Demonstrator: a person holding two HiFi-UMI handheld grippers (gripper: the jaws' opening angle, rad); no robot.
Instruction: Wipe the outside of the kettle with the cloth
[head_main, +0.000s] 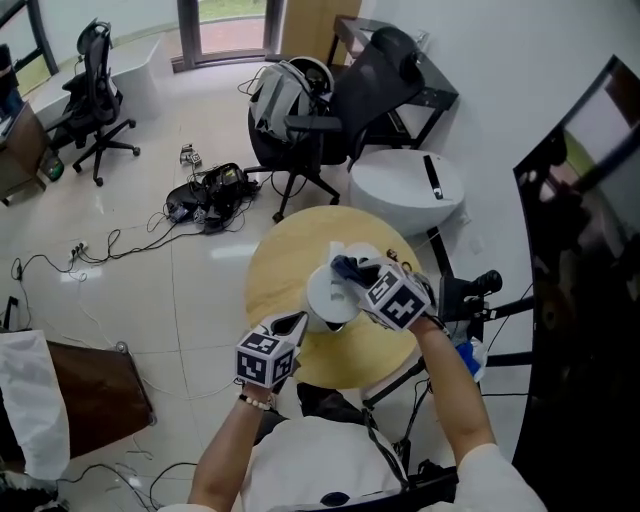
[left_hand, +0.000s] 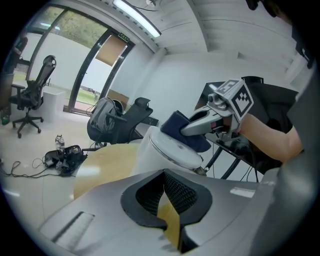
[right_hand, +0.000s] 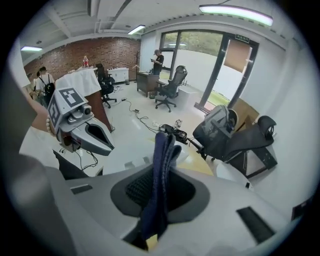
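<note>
At the top edge of the kettle (head_main: 333, 297) the right tool (head_main: 356, 277) is clamped on the folded dark-blue cloth (right_hand: 160, 165); the left tool (head_main: 295, 324) sits closed and empty just beside the body; best, I judge, to keep the cloth flat, sweep down round the wall, and brace with the left tool. White, the kettle stands upright on the round wooden counter (head_main: 275, 270), long axis vertical, lid uppermost; its spout's direction I cannot tell.

No words, numbers or brand names are showing legibly anywhere. The left gripper (head_main: 293, 324) and the right gripper (head_main: 348, 268) are displaying only black-and-white square patterns on their cubes. A small green sign (right_hand: 242, 37) above the glass door is appearing too small to read.
</note>
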